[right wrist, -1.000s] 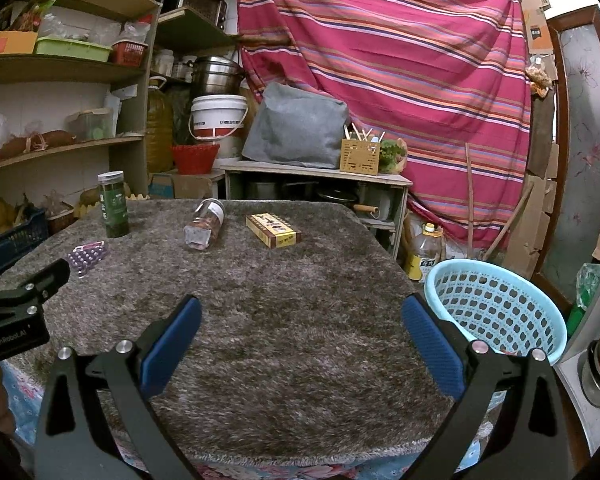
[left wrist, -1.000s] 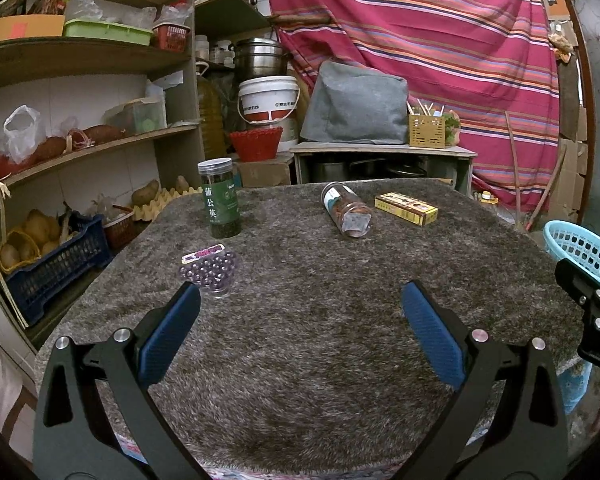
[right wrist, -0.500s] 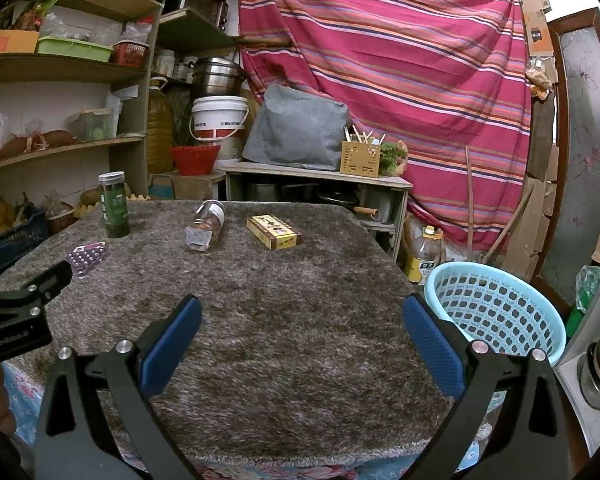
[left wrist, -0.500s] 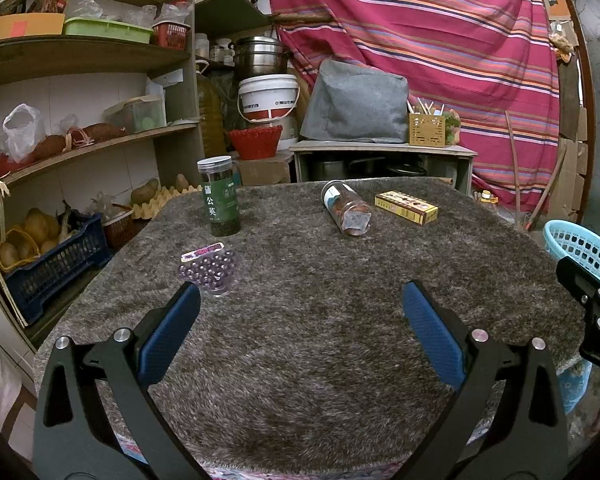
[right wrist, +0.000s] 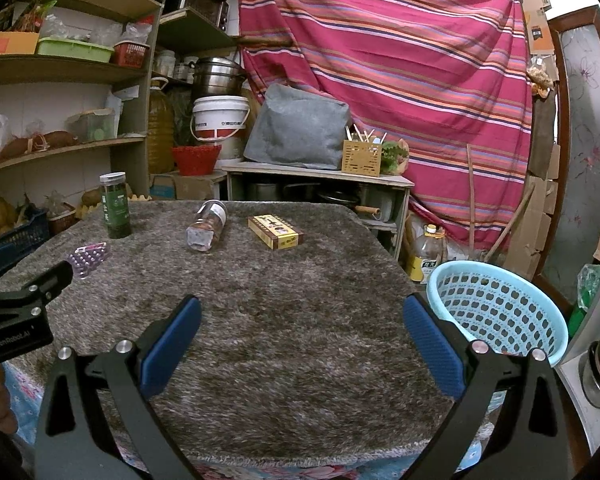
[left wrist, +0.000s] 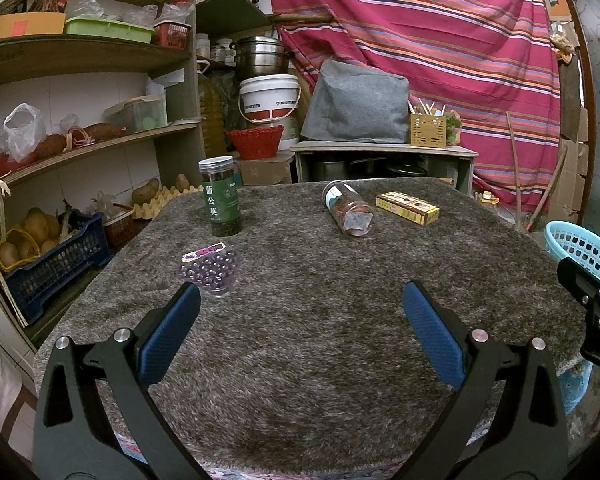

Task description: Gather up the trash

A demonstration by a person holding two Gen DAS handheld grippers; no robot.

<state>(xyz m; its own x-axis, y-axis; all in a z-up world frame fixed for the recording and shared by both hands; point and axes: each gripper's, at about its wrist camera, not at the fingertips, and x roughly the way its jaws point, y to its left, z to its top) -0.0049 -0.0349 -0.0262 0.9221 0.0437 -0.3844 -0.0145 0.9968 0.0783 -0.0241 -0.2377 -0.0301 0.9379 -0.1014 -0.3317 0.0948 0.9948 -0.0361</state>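
Two wide-open, empty claws, left gripper (left wrist: 300,312) and right gripper (right wrist: 300,316), hover over the tabletop (right wrist: 284,320); the tipped jar (right wrist: 207,227) near its far edge could roll if nudged.

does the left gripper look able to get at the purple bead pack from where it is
Probably yes. The left gripper is open and empty, and the bead pack lies just ahead of its left finger on the rug, with nothing between them. The green jar stands farther back.

Your left gripper (left wrist: 300,332) and right gripper (right wrist: 300,334): black skeletal plastic arms with triangular cut-outs, silver round screws, textured blue rectangular finger pads (left wrist: 168,340); white "GenRobot.AI" lettering marks the left housing.
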